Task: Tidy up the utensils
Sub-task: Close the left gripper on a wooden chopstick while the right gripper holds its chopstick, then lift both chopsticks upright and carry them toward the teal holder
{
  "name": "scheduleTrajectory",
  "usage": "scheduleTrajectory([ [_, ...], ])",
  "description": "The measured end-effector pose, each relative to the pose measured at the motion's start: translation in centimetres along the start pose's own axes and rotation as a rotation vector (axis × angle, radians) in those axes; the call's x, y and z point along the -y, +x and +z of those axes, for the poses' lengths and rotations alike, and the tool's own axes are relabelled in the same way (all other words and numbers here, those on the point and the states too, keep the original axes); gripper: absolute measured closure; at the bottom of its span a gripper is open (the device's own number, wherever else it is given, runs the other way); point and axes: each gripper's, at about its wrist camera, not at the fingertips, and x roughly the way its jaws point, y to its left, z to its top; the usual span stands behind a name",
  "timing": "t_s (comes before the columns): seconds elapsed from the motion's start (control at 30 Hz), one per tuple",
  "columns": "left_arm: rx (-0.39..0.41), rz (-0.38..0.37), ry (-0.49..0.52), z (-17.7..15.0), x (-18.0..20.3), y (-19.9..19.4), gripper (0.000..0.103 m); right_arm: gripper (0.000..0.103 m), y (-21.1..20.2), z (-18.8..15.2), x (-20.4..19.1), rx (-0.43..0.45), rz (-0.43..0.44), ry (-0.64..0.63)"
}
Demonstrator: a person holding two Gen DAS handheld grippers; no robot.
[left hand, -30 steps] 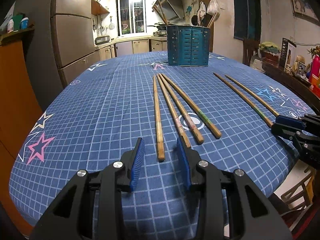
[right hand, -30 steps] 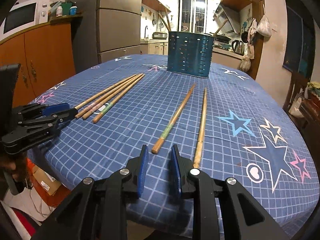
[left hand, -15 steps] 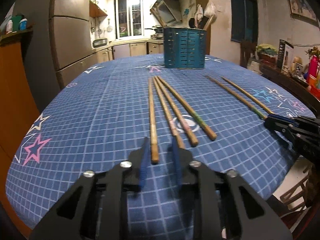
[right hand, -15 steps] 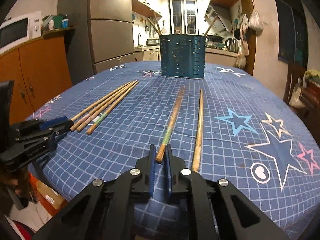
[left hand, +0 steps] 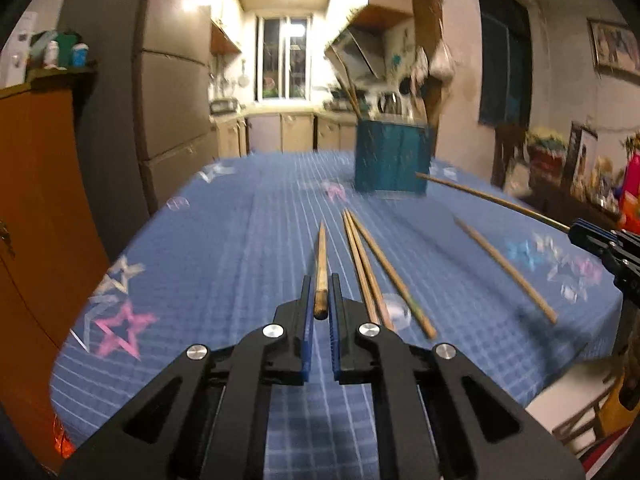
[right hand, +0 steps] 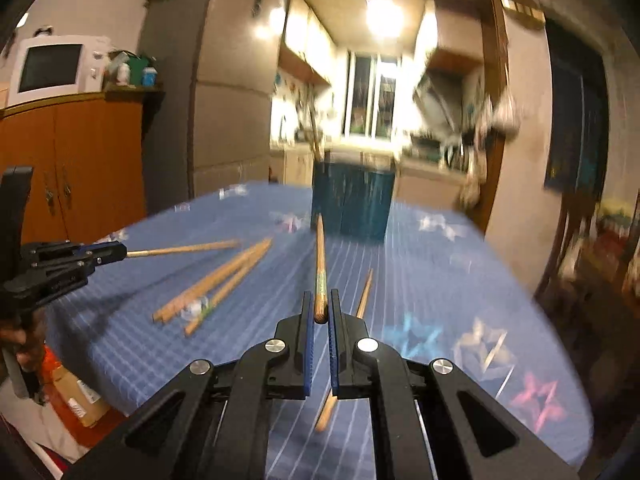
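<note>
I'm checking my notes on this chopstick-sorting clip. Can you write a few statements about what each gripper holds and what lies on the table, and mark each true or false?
1. The left gripper is shut on a chopstick. True.
2. The right gripper is open with nothing in it. False: it is shut on a green-banded chopstick.
3. Three chopsticks lie bunched on the blue tablecloth. True.
4. The teal utensil holder lies on its side. False: it stands upright at the far end of the table.
5. Both held chopsticks rest flat on the cloth. False: both are lifted off it.

Six wooden chopsticks (left hand: 390,272), one teal utensil holder (left hand: 392,158), two tongs (left hand: 321,294)
</note>
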Motion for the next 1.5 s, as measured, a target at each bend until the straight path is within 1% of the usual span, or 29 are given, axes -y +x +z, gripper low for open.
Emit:
scheduleTrajectory([
  [0.1,0.071,0.016,-0.003,2.3,-0.6,-1.5,0.098,0.096,-0.6,2.5,0.6,0.065,0.026,-0.036],
  [0.17,0.113,0.025,0.001,4.4,-0.7,-2.4,0.098,0.096,-0.5,3.9,1.0,0.085,0.043,-0.046],
  [0.27,0.163,0.020,0.004,6.8,-0.9,-3.7,0.098,0.096,-0.7,6.3,2.0,0.119,0.084,-0.040],
  [0.33,0.199,0.016,0.009,8.6,-0.9,-4.5,0.098,0.095,-1.3,7.5,2.6,0.139,0.094,-0.033],
  [0.43,0.237,-0.003,0.007,10.5,-1.0,-5.2,0.098,0.095,-1.7,9.0,3.3,0.162,0.115,-0.017],
  [0.6,0.288,-0.003,0.031,12.0,-0.1,-5.6,0.098,0.095,-1.7,10.3,4.3,0.173,0.148,0.022],
  [0.77,0.322,-0.018,0.029,12.5,0.8,-6.1,0.098,0.095,-1.6,10.8,4.5,0.174,0.160,0.057],
  [0.87,0.328,-0.028,0.020,12.8,0.8,-5.9,0.098,0.095,-1.7,11.1,4.5,0.188,0.165,0.080],
  [1.03,0.336,-0.024,0.026,13.0,1.0,-5.2,0.098,0.095,-1.6,11.7,4.0,0.201,0.169,0.075],
  [1.1,0.318,-0.010,0.030,12.9,0.8,-4.4,0.098,0.095,-1.6,11.7,3.9,0.202,0.175,0.075],
  [1.2,0.273,-0.013,0.027,12.7,0.3,-3.0,0.098,0.095,-1.5,11.4,4.0,0.194,0.174,0.080],
  [1.27,0.216,-0.012,0.046,12.8,0.4,-1.4,0.098,0.095,-1.2,11.0,4.6,0.181,0.167,0.092],
  [1.37,0.130,-0.043,0.106,13.3,1.3,1.0,0.098,0.095,-1.2,10.5,6.0,0.175,0.158,0.130],
  [1.4,0.098,-0.054,0.130,13.8,1.8,2.2,0.097,0.095,-1.3,10.2,6.6,0.177,0.153,0.150],
  [1.43,0.084,-0.056,0.141,14.2,1.9,3.1,0.097,0.095,-1.5,10.1,7.0,0.179,0.149,0.163],
  [1.47,0.065,-0.056,0.146,15.0,2.0,4.6,0.097,0.095,-1.7,9.8,7.6,0.182,0.144,0.179],
  [1.5,0.027,-0.072,0.147,15.9,1.9,6.5,0.097,0.095,-1.9,9.6,8.0,0.184,0.139,0.189],
])
